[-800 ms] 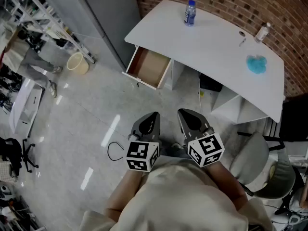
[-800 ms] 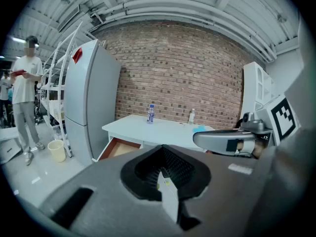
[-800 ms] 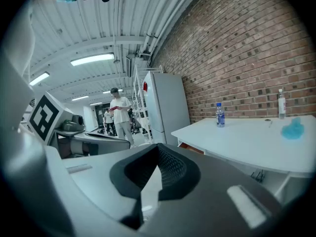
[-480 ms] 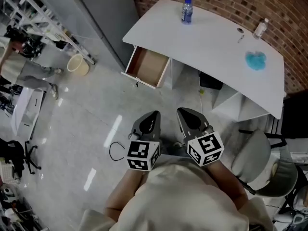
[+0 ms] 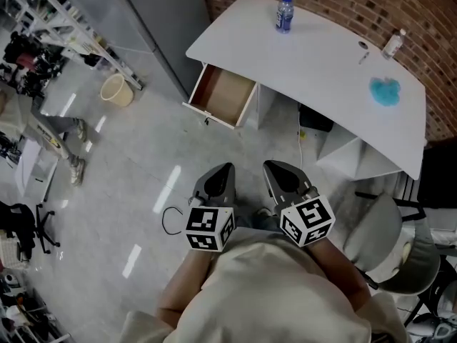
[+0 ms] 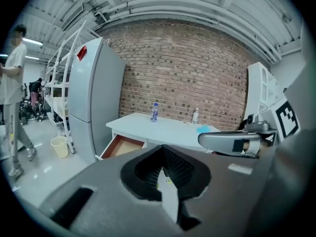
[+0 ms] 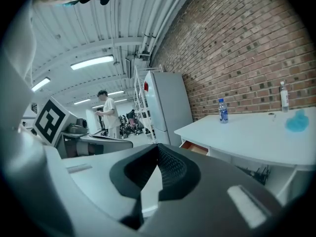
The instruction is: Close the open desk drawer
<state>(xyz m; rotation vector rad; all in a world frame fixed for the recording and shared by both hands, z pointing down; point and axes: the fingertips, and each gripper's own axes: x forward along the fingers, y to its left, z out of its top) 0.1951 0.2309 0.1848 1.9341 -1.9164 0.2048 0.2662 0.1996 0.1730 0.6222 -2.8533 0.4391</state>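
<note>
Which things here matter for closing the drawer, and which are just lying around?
Job: open drawer, white desk, left gripper, right gripper, both shut and empty.
Lying about: blue-labelled bottle, clear bottle, blue cloth, bucket, chair.

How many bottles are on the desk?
2. A blue-labelled clear plastic bottle stands at the white desk's left end; a smaller clear bottle at its far right edge. None seems hidden.

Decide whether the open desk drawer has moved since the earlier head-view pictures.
No. The drawer sticks out from the white desk by the same amount as before, still open under the desk's left end.
</note>
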